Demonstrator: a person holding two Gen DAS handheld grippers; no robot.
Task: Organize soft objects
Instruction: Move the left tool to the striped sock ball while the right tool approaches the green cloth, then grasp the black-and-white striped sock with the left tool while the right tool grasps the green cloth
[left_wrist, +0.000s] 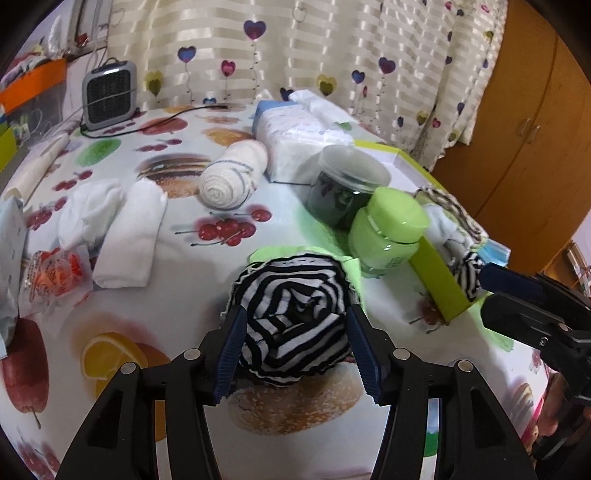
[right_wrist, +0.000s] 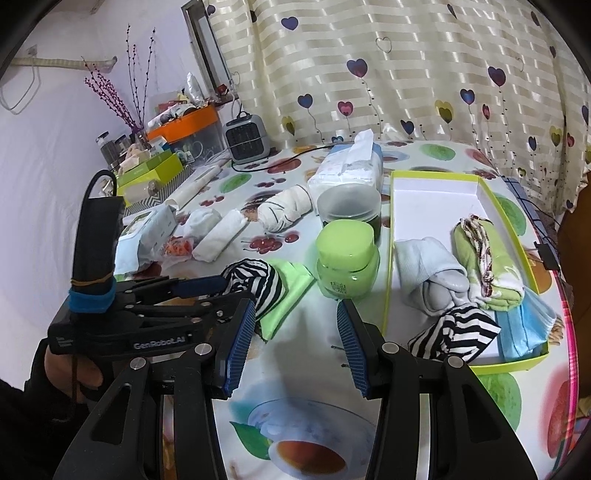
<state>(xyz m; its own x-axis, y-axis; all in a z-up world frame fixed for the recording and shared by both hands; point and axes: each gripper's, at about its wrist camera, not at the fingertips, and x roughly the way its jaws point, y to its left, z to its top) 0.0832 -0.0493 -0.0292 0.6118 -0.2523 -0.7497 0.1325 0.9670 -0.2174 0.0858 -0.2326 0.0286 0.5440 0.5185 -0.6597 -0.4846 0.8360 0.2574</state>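
Black-and-white striped rolled sock bundle (left_wrist: 293, 317): soft knit roll, held between the blue ribbed pads of the left gripper (left_wrist: 295, 350), jaws clamped on its two flanks. Location: over the fruit-print tablecloth (left_wrist: 155, 343), just above a light green folded cloth (right_wrist: 291, 288), beside the light green lidded plastic jar (right_wrist: 347, 258).

Right gripper (right_wrist: 295, 347): jaws apart, nothing between them, hovering near the lime-edged white cardboard tray (right_wrist: 436, 192).

Tray contents: pale grey rolled socks (right_wrist: 432, 280), green towel roll with brown-striped trim (right_wrist: 484, 262), second striped bundle (right_wrist: 454, 332), blue cloth (right_wrist: 524, 328).

Still on the tablecloth: cream rolled sock with blue stripe (left_wrist: 232, 177), two white rolled socks (left_wrist: 129, 232).

Step in hand, by judgement: carrying the gripped bundle to the tray. Next move calls for clearing the jar and tray wall, then releasing in the bare far end.
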